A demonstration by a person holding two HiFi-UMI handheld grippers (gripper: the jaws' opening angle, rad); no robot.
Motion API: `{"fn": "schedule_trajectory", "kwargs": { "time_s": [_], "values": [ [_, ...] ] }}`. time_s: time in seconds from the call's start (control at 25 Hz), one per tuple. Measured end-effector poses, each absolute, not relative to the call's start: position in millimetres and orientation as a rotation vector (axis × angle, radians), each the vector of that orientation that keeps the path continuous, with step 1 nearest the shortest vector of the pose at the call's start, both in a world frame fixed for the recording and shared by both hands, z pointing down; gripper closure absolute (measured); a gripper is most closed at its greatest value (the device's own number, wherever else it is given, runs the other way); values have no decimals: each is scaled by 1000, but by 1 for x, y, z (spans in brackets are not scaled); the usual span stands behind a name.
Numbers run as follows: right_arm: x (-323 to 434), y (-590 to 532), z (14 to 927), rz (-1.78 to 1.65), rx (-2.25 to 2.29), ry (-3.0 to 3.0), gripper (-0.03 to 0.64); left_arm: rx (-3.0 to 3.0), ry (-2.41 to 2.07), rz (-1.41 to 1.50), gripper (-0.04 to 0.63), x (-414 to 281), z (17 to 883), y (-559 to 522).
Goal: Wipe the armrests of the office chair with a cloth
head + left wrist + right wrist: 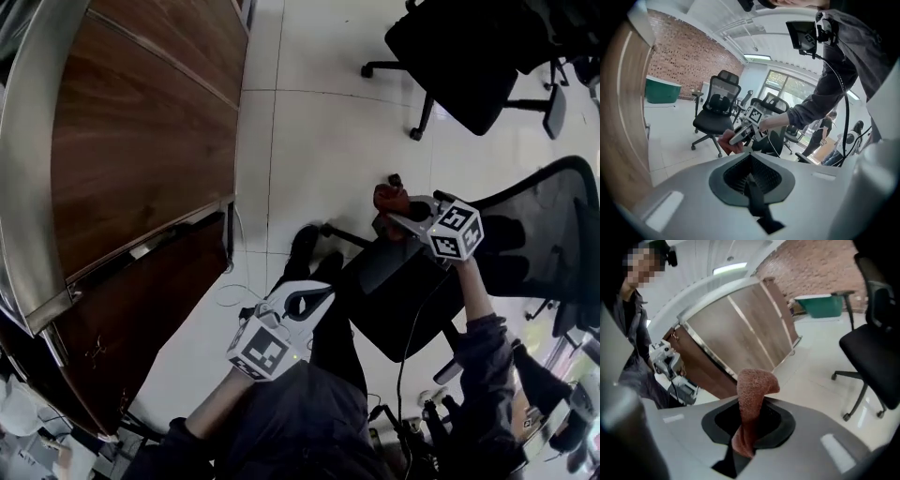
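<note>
Rust-brown cloth [753, 390] clamped in right gripper [745, 437], held above office chair [403, 309]. Left gripper [755, 199]: jaws together, empty. No wipe contact evident; task prob. not started.

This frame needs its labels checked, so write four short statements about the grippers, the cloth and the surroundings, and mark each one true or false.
1. The right gripper has its jaws shut on a reddish cloth. True.
2. The left gripper is clamped on a second cloth. False: its jaws are together with nothing between them.
3. In the head view, a wooden desk lies on the person's left side. True.
4. Only one office chair is in sight. False: beyond the near chair with the mesh back, another black chair stands farther off on the tiled floor.
</note>
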State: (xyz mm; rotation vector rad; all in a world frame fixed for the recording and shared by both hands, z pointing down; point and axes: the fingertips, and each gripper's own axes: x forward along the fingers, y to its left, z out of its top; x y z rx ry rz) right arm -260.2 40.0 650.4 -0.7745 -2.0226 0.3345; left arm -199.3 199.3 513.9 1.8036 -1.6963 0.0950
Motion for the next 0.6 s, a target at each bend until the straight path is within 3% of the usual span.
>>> {"fn": "schedule_trajectory", "kwargs": {
  "time_s": [0.28,0.6],
  "values": [
    [-247,89,741,-20,-1103,-1470,563,1656,-1789,37,578,-234,524,223],
    [-189,83,829,-16,-1143,-880,576,1533,-1825,-5,578,-259,544,248]
  ]
}}
